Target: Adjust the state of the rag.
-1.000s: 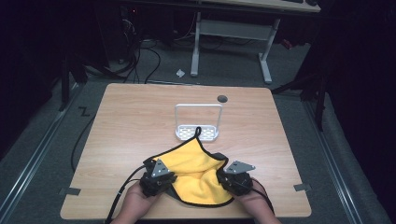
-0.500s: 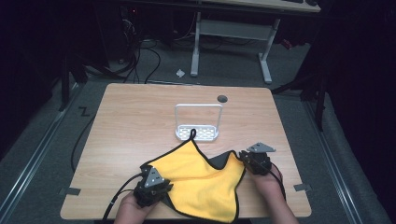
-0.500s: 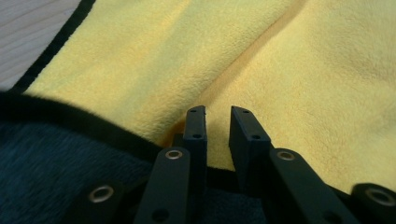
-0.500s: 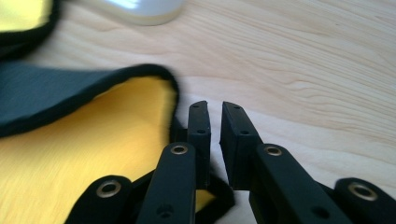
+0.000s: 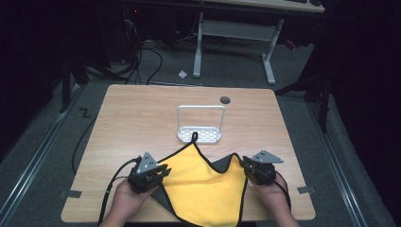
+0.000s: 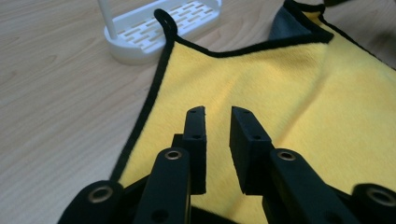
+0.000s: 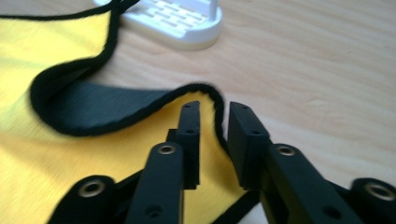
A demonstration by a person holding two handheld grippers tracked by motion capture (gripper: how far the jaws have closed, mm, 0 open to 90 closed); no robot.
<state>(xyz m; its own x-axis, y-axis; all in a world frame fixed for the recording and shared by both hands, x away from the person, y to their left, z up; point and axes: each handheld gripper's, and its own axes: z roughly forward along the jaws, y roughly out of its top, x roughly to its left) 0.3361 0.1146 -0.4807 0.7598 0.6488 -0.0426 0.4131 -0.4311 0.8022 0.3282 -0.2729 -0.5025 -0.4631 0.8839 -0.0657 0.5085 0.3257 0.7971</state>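
Yellow black-edged cloth spread on table.

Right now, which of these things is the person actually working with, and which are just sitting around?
In use:
- yellow cloth, spread on the table
- left claw, open over the cloth
- right claw, open at the cloth's black-edged corner

Just lying about:
- white rack, touched by the cloth's loop
- scrap of paper on the floor
- white desk frame behind

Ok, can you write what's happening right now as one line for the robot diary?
yellow cloth: flat on table, far corner at white rack | left claw: open over cloth | right claw: open at cloth edge
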